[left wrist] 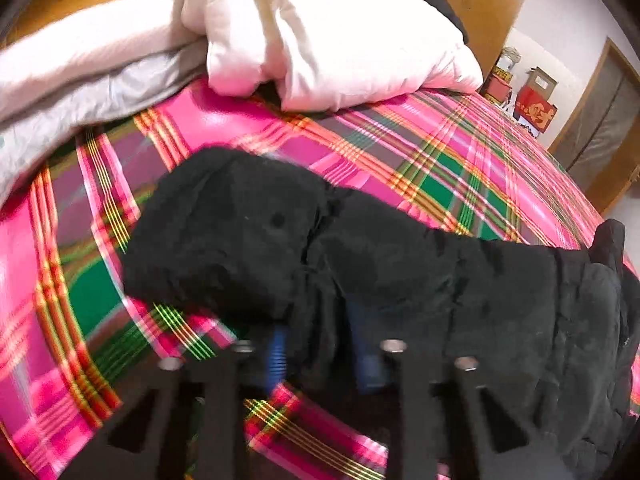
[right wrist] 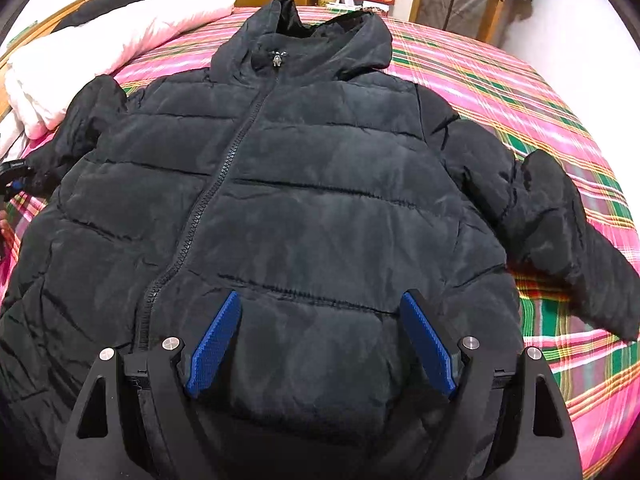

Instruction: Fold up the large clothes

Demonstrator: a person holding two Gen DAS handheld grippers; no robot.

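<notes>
We see a black quilted hooded puffer jacket (right wrist: 280, 200) lying flat on the pink plaid bedspread (right wrist: 520, 92), hood away. Our right gripper (right wrist: 320, 336) hovers agape over its hem; our left gripper (left wrist: 320, 344) pinches its near sleeve (left wrist: 240, 236).

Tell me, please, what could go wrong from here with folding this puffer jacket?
The left tool looks shut on only a thin pinch of the black puffer jacket's sleeve, so the slippery fabric may pull free. The padding is bulky, so a fold may spring open. The white duvet lies close, so the sleeve might snag it.
</notes>
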